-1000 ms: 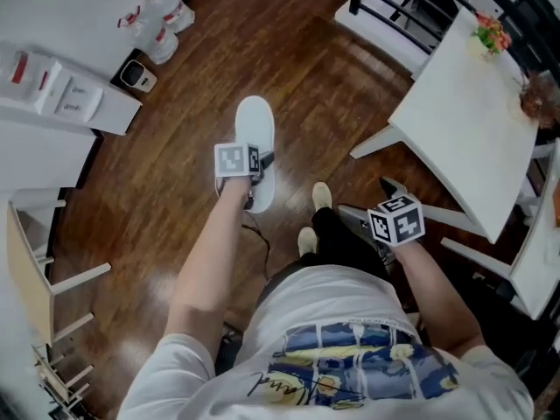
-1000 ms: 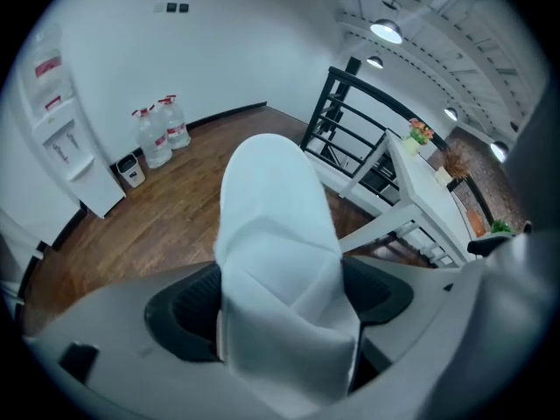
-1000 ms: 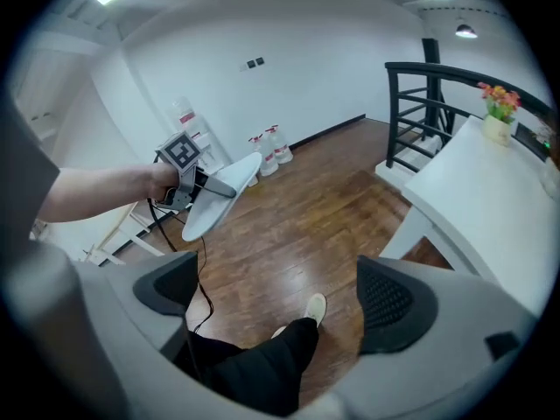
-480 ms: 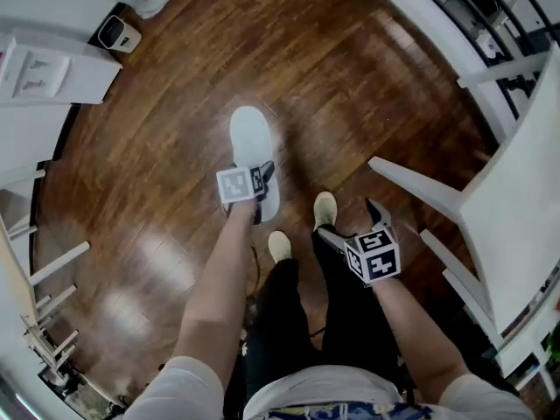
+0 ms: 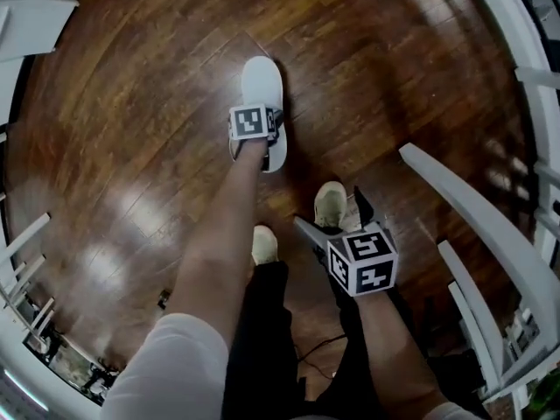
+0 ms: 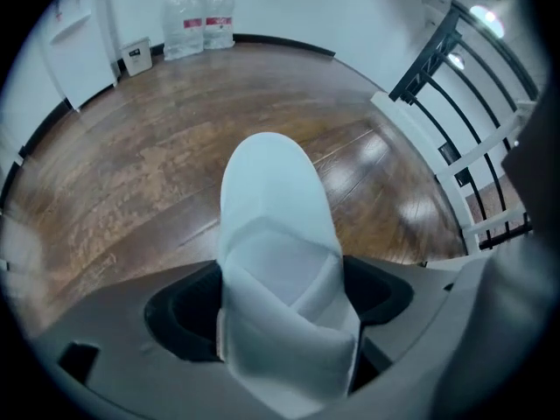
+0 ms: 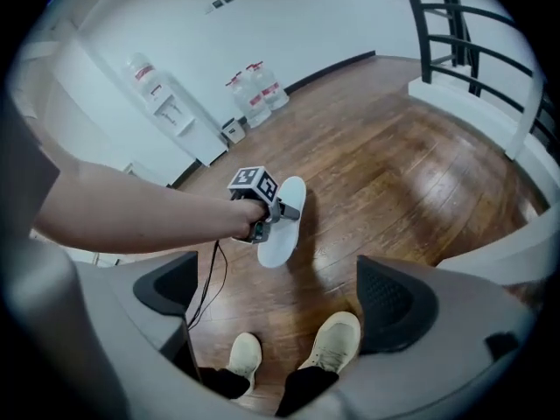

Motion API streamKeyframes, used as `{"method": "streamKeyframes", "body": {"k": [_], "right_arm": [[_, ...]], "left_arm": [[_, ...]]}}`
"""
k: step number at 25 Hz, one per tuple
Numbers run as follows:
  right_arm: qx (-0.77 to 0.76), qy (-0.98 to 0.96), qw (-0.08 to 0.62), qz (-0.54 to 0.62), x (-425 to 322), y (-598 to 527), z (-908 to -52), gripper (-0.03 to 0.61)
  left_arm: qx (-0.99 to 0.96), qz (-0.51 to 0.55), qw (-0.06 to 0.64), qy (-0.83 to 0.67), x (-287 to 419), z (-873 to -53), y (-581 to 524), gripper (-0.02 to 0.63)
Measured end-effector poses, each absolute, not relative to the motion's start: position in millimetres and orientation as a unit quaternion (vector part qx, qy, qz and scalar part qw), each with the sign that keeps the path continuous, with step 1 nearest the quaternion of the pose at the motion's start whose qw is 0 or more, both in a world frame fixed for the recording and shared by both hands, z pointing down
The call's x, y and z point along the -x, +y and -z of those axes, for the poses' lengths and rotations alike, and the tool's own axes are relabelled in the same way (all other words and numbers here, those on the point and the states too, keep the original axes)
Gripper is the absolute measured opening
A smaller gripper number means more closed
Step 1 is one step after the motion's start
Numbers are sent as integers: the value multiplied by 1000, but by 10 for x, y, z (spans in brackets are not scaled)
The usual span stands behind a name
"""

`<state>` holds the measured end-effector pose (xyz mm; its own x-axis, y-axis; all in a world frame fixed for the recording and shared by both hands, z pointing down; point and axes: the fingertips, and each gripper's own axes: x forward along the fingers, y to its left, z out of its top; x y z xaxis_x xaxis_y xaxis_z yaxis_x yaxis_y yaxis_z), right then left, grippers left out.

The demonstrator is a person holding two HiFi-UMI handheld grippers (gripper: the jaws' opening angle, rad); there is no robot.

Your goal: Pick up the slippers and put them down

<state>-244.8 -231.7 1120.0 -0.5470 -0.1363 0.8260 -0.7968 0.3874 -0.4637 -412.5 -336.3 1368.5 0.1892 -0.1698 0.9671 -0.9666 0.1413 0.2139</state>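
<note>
The left gripper view alone shows the left gripper [image 6: 282,311] pinching the slipper [image 6: 274,201], which is plain white and round-toed. The right gripper [image 7: 285,303] has its jaws spread, with nothing in them.

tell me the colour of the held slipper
White; the slipper shows best in the left gripper view.

No words, brands or numbers can be read. The cube [image 5: 248,121] on the left gripper [image 6: 284,309] and the cube [image 5: 361,259] on the right gripper [image 7: 284,309] bear only black-and-white square markers. The red labels [image 6: 189,23] on the water bottles [image 6: 197,11] are too small to read.
</note>
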Motion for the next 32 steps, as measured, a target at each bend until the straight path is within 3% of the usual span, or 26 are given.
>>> {"method": "streamKeyframes", "body": {"k": [6,11,16,19,27,29,32], "right_arm": [[-283,-770,384,-425,2545,-2463,-11537,583],[-276,-764,409,-416,2590,-2376,-11635,583],[-266,-757,412,-432,2767,-2029,-11610,574],[-279,-749,411,-439,2686,-1895,-11203,569],[-295,-765,390,-420,2287,-1646,-8672,568],[-321,-770,370,-408,2151,-1554,-8011,510],[-368,-763,346,-404,1837,-1149,-7002,509]], "left_arm": [[-519,-360,579,-516,4194,-14505,-3183,431],[-543,-369,567,-498,4177,-14109,-3123,431],[-558,-428,510,-495,4487,-13003,-2987,431],[-585,-409,500,-491,4500,-12158,-2920,430],[-639,-403,460,-466,4366,-9319,-2304,430],[-667,-408,428,-452,4272,-8590,-2245,430],[-704,-411,393,-426,4011,-7426,-1976,430]]}}
